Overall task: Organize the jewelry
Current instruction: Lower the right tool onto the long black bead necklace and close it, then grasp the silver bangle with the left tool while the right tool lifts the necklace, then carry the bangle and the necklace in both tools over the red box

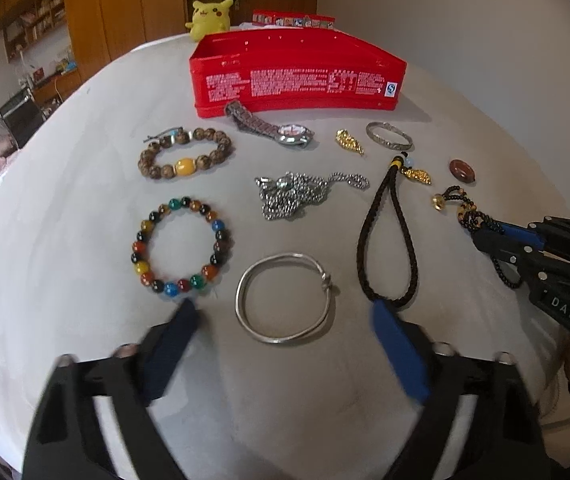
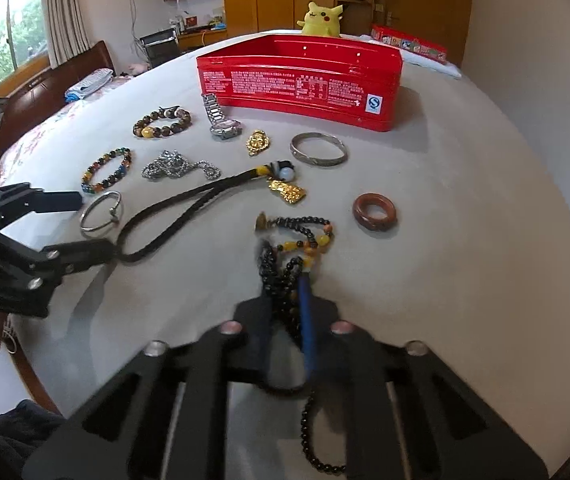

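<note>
My left gripper [image 1: 283, 312] is open, low over the table, its fingers on either side of a silver bangle [image 1: 285, 300]. My right gripper [image 2: 287, 280] is shut on a black bead necklace [image 2: 297, 236] with yellow beads; it shows at the right in the left wrist view [image 1: 481, 232]. An open red tin box [image 1: 301, 76] stands at the back. In front of it lie a brown bead bracelet [image 1: 185, 154], a multicolour bead bracelet [image 1: 181, 244], a watch [image 1: 277, 128], a silver chain [image 1: 301, 194], a black braided cord with gold charm [image 1: 389, 240], a gold pendant [image 1: 349, 142], an engraved silver bangle [image 1: 389, 138] and a brown ring [image 2: 375, 212].
The jewelry lies on a round grey table [image 1: 85, 200]. A yellow plush toy [image 1: 207, 16] and a red lid [image 1: 293, 20] sit behind the tin. A wooden chair [image 2: 65, 80] stands at the table's left edge in the right wrist view.
</note>
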Demonstrator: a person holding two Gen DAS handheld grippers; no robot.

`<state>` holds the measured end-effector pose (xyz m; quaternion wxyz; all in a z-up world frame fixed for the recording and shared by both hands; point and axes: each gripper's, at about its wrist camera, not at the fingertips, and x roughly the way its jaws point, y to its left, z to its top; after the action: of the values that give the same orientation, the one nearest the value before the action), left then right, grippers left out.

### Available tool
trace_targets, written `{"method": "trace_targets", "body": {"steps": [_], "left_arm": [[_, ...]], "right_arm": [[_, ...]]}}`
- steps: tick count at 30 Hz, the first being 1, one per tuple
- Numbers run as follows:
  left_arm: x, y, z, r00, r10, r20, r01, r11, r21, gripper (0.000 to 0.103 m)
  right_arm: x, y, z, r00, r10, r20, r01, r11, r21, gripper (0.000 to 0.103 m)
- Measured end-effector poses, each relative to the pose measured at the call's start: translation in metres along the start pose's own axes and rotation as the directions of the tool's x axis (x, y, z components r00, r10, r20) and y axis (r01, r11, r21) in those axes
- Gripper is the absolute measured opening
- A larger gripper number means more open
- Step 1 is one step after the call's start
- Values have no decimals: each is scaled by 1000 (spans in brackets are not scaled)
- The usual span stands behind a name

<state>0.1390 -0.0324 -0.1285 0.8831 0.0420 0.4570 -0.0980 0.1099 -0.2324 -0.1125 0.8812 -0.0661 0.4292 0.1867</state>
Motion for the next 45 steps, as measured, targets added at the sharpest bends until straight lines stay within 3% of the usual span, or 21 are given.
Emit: {"method": "trace_targets", "body": {"steps": [1,3,12,25,33,45], "left_arm": [[-1,0,1,1000,-1,5,1,1000,1,62],[-2,3,3,1000,-3,7,3,1000,-4,48],[-12,10,2,998,-58,16,59,998,-39,47],[-52,10,14,995,-60,82,63,998,-25,47],[-76,11,30,989,-70,128,68,998,16,47],[-97,15,72,977,-92,192,77,993,84,47]], "right_arm": [[0,-1,0,1000,7,0,-7,1000,6,7],[-1,-2,0,1000,16,1,-16,1000,16,7],[-13,-3,-1,998,54,14,-55,997,45,6],[-45,9,14,995,75,60,-76,997,16,6],[-79,4,44,982,159,104,-162,987,22,6],[-115,-1,99,967,182,176,-177,983,-43,6]]}}
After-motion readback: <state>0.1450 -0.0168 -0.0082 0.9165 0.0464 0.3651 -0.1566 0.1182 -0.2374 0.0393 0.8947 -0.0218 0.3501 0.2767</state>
